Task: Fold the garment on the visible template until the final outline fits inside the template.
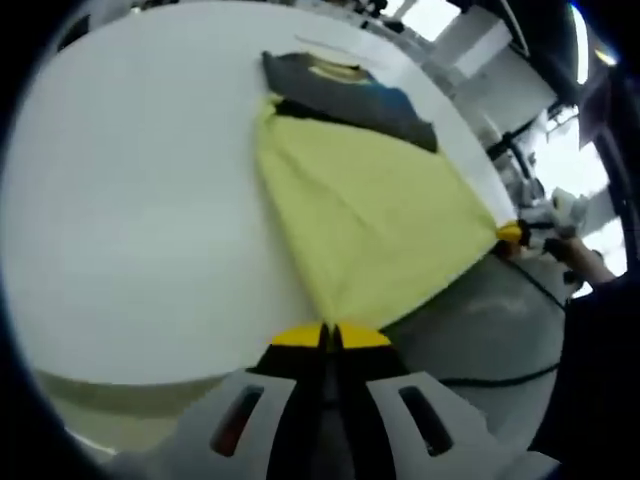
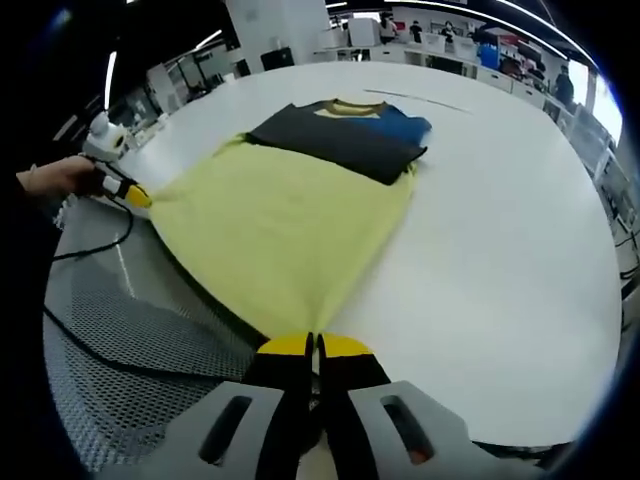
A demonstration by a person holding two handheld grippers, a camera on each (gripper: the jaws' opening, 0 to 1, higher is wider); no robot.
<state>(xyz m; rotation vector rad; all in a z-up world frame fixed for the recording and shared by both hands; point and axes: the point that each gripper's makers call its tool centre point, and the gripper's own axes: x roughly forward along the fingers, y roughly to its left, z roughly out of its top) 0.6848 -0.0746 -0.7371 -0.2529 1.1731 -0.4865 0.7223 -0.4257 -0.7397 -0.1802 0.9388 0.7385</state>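
Yellow garment [image 2: 285,235] is pinched at adjacent corners by closed left claw [image 1: 330,335] and right claw [image 2: 312,345], stretched off white counter [image 2: 500,230] edge beside folded dark shirt [image 2: 345,135].

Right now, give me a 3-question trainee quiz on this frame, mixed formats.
1. True or false: the left gripper is shut on a corner of the pale yellow cloth garment.
2. Multiple choice: what lies at the garment's far end? A) a folded dark grey and blue shirt B) a red towel C) a metal tray
3. Fill in: the right gripper holds the garment stretched over the edge of the round ____ table.

Key: 1 true. 2 A. 3 white.
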